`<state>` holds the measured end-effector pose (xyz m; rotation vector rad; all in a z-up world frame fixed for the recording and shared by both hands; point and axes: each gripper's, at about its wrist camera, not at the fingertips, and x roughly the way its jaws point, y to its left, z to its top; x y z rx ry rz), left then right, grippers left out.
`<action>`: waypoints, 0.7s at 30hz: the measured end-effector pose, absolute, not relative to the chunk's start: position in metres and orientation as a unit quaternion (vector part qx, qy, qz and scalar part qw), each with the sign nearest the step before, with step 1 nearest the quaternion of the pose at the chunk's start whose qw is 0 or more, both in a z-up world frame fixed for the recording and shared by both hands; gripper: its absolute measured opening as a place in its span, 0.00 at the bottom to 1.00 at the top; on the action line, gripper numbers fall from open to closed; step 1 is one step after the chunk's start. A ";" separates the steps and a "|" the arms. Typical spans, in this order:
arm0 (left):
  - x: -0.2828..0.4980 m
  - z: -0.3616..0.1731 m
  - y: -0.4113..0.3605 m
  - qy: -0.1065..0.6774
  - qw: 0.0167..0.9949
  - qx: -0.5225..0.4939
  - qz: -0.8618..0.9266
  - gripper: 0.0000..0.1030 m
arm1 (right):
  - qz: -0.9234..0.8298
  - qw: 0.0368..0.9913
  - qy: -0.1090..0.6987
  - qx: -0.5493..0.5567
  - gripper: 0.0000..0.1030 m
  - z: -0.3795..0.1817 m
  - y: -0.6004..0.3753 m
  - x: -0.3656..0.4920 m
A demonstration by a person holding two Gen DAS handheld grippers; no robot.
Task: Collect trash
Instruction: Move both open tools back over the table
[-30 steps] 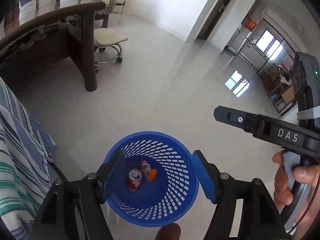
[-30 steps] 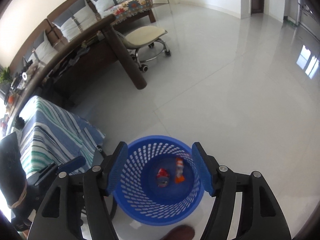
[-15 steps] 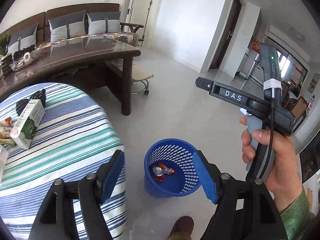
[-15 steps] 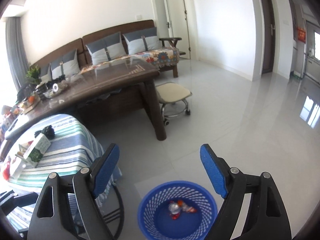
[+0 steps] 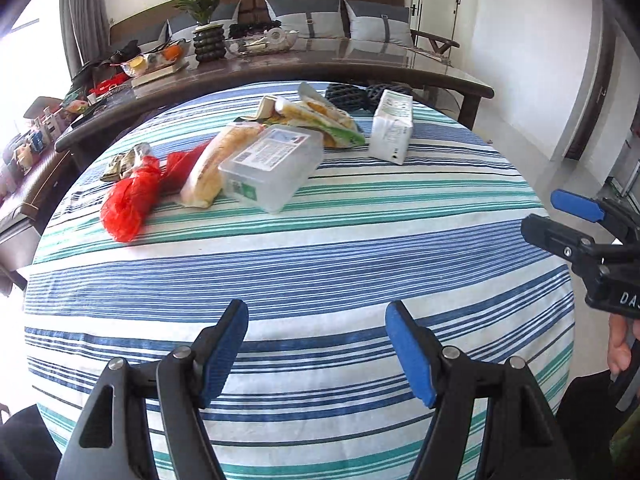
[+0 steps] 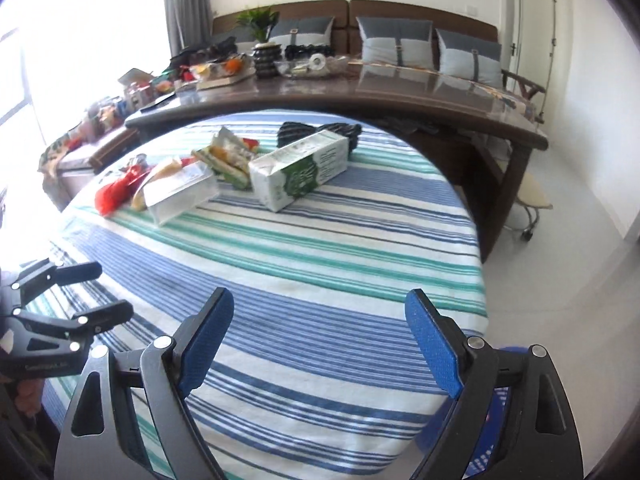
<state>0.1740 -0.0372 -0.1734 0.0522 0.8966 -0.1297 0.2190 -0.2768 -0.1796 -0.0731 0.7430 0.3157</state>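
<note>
Two grippers hang over the near, bare part of a striped tablecloth [image 5: 320, 264], and neither has anything between its blue pads. The left gripper [image 5: 316, 354] has its jaws parted and steady, over blue and white stripes. The right gripper [image 6: 320, 344] is spread wider, its jaws opening at this moment, with only cloth beneath them; in the left view it shows at the right edge, held by a hand [image 5: 620, 344].

All the trash lies at the far side of the cloth, well apart from both grippers. Taking the clear plastic box [image 5: 272, 168] as the mark: a bread-coloured packet [image 5: 212, 164] lies against its left side, and further left sits a crumpled red plastic bag [image 5: 132, 196], with a small crushed wrapper [image 5: 124, 160] just behind that. Behind the box, toward the dark wooden desk [image 5: 360, 68], lies a yellow and green snack bag [image 5: 320, 120]. To the right of the box a white and green carton [image 5: 392, 128] lies on its side, with black netted balls [image 5: 352, 96] just behind it at the cloth's far edge.

Low beside the right gripper, past the cloth's edge, a bit of a blue basket [image 6: 496, 400] shows on the floor.
</note>
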 end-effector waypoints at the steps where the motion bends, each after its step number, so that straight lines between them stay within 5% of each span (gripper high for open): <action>1: 0.177 -0.175 -0.023 0.435 0.898 0.024 -0.054 0.71 | 0.162 0.916 0.365 -0.043 0.86 -0.183 -0.262 0.218; 10: 0.199 -0.186 0.037 0.445 0.895 0.015 -0.019 0.75 | 0.178 0.896 0.400 -0.072 0.86 -0.208 -0.199 0.232; 21: 0.226 -0.189 0.044 0.454 0.891 0.013 -0.012 1.00 | 0.160 0.888 0.425 -0.071 0.92 -0.219 -0.204 0.246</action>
